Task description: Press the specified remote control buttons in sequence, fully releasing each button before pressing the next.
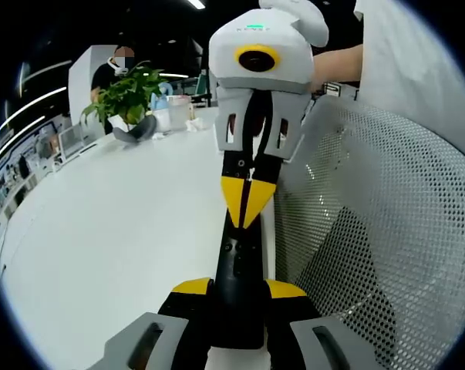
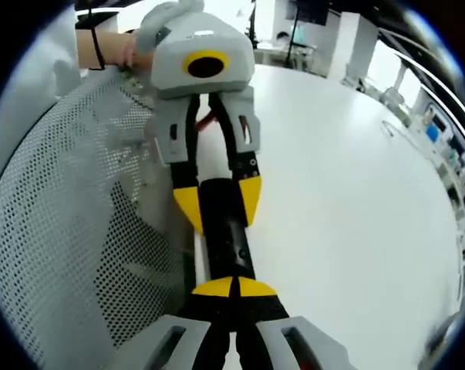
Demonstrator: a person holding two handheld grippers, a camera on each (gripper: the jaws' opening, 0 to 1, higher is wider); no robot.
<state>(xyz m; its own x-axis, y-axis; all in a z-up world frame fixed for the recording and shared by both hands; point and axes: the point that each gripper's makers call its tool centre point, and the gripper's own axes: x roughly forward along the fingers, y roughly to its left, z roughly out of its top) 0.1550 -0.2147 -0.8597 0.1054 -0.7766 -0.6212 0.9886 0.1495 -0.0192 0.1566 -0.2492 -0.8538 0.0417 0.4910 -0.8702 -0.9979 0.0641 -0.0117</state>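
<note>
A slim black remote control [image 1: 238, 262] sticks out forward over the white table [image 1: 109, 231], and my left gripper [image 1: 240, 289] is shut on its sides with the yellow tips. My right gripper [image 1: 247, 202] comes in from the far end, its jaws shut with nothing between them, tips down on the remote's top face. In the right gripper view, my right gripper [image 2: 234, 287] has its yellow tips together over the remote control [image 2: 228, 231]. Beyond it, my left gripper [image 2: 219, 202] clamps the remote from both sides. I cannot make out the buttons.
A white mesh chair back [image 1: 386, 231] stands close beside the remote, also the mesh chair back [image 2: 70, 223]. A potted plant [image 1: 128, 96] and small containers sit at the table's far end. The person's hand [image 2: 112, 46] holds the left gripper. The white table [image 2: 355, 200] is open.
</note>
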